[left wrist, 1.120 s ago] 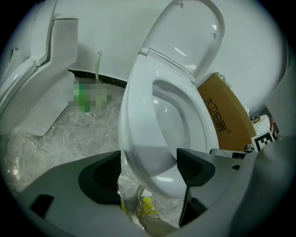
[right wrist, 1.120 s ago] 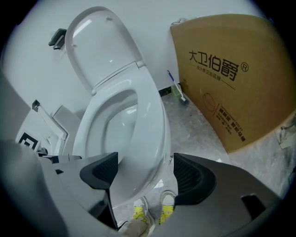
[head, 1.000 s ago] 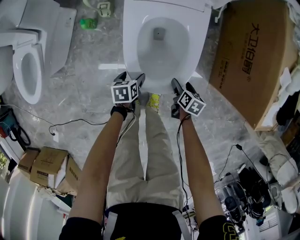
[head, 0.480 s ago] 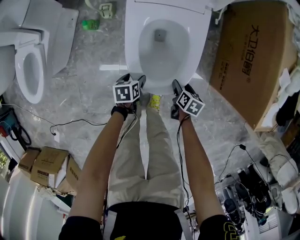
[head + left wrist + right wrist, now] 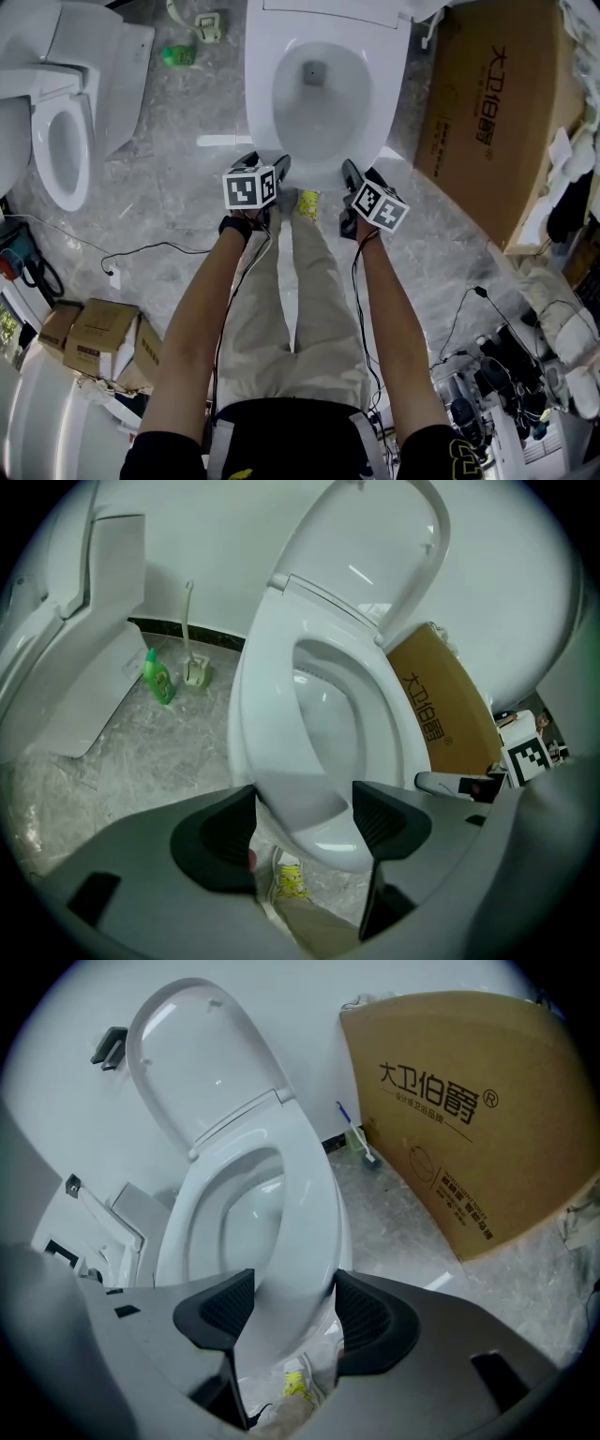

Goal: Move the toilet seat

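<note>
The white toilet seat [image 5: 262,103] lies down on the bowl, with the lid [image 5: 375,546] raised against the wall. My left gripper [image 5: 267,161] is at the seat's front left. In the left gripper view the seat [image 5: 272,724] fills the gap between its dark pads [image 5: 220,832], so my left gripper [image 5: 305,813] grips the front rim. My right gripper [image 5: 361,171] is at the front right. Its jaws are closing, and in the right gripper view the seat [image 5: 305,1204] sits edge-on between its pads [image 5: 370,1316], which touch it on both sides at my right gripper [image 5: 292,1302].
A large cardboard box [image 5: 497,103] stands close on the toilet's right. A second toilet [image 5: 56,141] is at the left, with a green bottle [image 5: 176,54] and a brush holder [image 5: 208,21] at the wall. Small boxes [image 5: 98,333], a cable [image 5: 141,248] and gear [image 5: 487,375] lie on the floor.
Both grippers have stayed at the seat's front rim; the head view has shifted slightly. No lift of the seat shows.
</note>
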Tool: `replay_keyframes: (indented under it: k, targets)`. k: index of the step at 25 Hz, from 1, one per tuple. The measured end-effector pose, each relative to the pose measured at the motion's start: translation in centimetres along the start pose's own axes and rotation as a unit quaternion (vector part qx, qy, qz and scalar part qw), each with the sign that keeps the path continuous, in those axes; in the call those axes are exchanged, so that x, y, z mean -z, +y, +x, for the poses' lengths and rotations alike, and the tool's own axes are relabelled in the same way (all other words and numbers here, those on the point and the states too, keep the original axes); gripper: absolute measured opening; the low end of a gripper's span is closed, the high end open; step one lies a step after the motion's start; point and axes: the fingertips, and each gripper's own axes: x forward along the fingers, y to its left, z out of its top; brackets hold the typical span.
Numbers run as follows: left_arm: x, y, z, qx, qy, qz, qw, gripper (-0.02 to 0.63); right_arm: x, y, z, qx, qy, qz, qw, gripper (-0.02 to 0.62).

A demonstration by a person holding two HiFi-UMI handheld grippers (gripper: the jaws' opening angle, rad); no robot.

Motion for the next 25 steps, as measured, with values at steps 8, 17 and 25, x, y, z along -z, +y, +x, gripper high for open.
replay_keyframes:
  k: [8,17,25]
  targets:
    - [-1.1,-1.0,-3.1,-0.003,-0.002,-0.011,0.9999,0.336,-1.1,1.1,-2.6,-0.004,-0.014,0.021,1.0,0.284]
    - [-3.1,-3.3,-7.4,-0.005,-0.007,-0.003,1.0,0.336,-3.4,3.2,-7.0,-0.01,-0.03,0.029,0.999,0.281]
    - [-5.4,-5.4,-11.0,-0.003,-0.021,-0.02,0.9996,0.336,-5.8,5.1,-10.8,-0.019,-0.042,0.037,0.998,0.278]
